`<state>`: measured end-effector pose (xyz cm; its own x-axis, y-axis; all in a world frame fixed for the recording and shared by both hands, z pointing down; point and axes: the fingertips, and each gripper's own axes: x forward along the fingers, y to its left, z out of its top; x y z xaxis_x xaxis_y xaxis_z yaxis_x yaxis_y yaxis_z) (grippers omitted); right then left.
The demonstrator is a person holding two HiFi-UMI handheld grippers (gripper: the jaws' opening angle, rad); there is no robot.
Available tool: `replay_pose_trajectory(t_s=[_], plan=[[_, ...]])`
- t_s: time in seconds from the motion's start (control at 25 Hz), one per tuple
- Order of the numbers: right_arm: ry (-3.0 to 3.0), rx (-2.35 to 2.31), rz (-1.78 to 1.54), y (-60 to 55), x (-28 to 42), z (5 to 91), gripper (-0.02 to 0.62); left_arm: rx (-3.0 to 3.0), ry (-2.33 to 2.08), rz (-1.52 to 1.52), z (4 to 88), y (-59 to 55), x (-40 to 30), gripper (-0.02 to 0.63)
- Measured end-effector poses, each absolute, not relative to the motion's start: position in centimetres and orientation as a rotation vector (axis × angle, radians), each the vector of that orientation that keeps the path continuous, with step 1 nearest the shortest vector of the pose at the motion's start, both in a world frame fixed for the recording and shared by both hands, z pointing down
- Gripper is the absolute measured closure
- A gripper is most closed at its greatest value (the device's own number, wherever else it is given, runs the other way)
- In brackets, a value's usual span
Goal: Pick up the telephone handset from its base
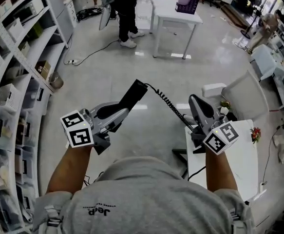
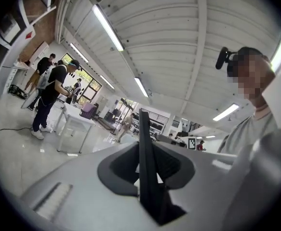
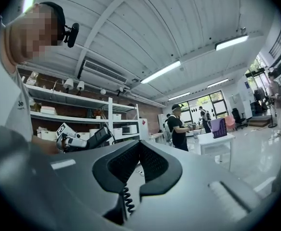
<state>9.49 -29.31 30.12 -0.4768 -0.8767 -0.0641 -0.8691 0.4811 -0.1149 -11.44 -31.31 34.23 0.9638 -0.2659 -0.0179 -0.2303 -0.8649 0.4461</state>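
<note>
The black telephone handset (image 1: 136,94) is raised in the air, and my left gripper (image 1: 122,112) is shut on its lower end. In the left gripper view the handset (image 2: 145,129) stands edge-on between the two jaws of the left gripper (image 2: 147,150). Its coiled black cord (image 1: 173,107) slopes down to the right and passes under my right gripper (image 1: 193,100). The right gripper (image 3: 139,146) has its jaws together, and the cord (image 3: 127,201) hangs just beneath them. The right gripper view also shows the handset (image 3: 98,136) and the left gripper (image 3: 68,138). The telephone base is hidden.
A white table (image 1: 239,165) lies below my right hand, with a small flower (image 1: 255,133) at its edge and a white chair (image 1: 244,94) behind. White shelving (image 1: 15,82) lines the left side. Farther off, a person (image 1: 127,13) stands by a white table (image 1: 176,16) with a purple basket (image 1: 187,3).
</note>
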Motion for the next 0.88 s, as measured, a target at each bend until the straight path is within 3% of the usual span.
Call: replay_pose_trajectory(t_s=[0.4, 0.88], plan=[[2.702, -1.367, -0.101, -32.1, 2.1, 28.5, 0.589, 2.633, -0.512, -0.228, 33.3, -31.3, -20.5, 0.468], [2.695, -1.361, -0.124, -32.9, 1.9, 28.2, 0.589, 2.629, -0.528, -0.267, 32.9, -31.8, -21.6, 0.468]])
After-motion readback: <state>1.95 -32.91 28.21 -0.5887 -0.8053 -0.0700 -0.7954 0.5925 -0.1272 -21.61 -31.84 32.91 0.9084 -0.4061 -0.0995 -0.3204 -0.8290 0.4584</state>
